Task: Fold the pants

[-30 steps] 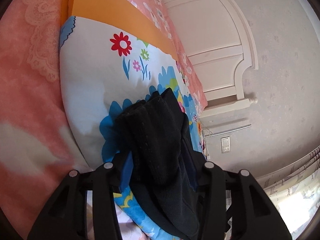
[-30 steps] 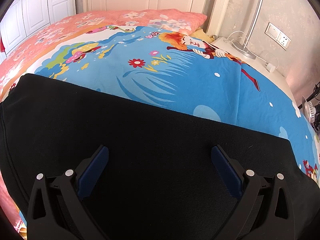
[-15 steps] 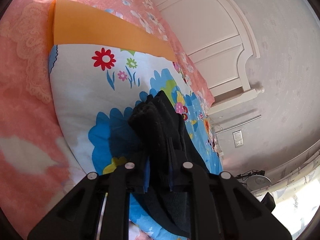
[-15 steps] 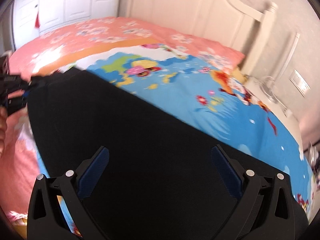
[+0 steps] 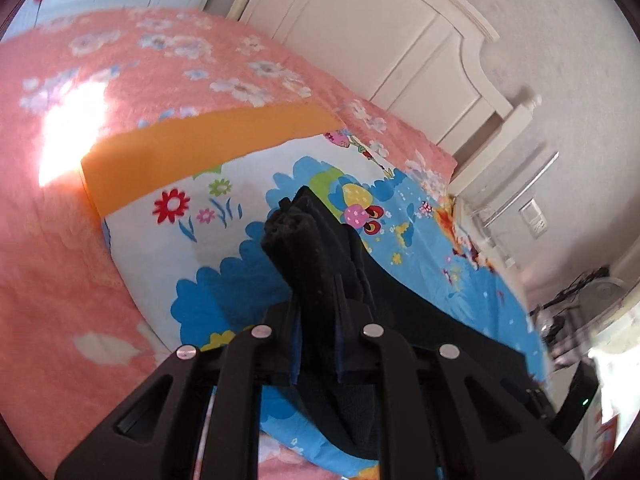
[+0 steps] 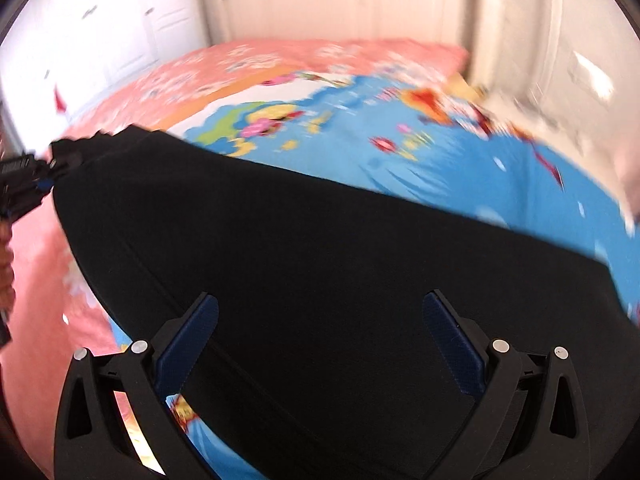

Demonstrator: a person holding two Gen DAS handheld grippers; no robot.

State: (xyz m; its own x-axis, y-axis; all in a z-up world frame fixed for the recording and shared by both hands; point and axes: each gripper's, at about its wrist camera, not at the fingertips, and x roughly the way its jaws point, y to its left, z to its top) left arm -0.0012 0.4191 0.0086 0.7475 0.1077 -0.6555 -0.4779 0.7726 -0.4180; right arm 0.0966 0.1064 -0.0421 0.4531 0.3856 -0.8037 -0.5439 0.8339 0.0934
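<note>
The black pants [image 6: 320,264] lie spread across a bed with a blue cartoon-print cover [image 6: 460,168]. My left gripper [image 5: 318,312] is shut on a bunched corner of the pants [image 5: 308,248], which sticks up between its fingers. The same gripper also shows in the right wrist view [image 6: 36,172], at the pants' far left corner. My right gripper [image 6: 320,340] is open, its blue pads [image 6: 192,336] wide apart just above the near part of the pants, holding nothing.
A pink floral blanket [image 5: 52,240] covers the bed's left side, with an orange band [image 5: 192,152] beside the cover. A white headboard [image 5: 380,40] and wall stand behind. A socket [image 5: 534,220] and a fan [image 5: 600,296] are at the right.
My left gripper closed on the pants corner and swung round. My right gripper stayed open over the pants while its view turned left, bringing the left gripper into sight.
</note>
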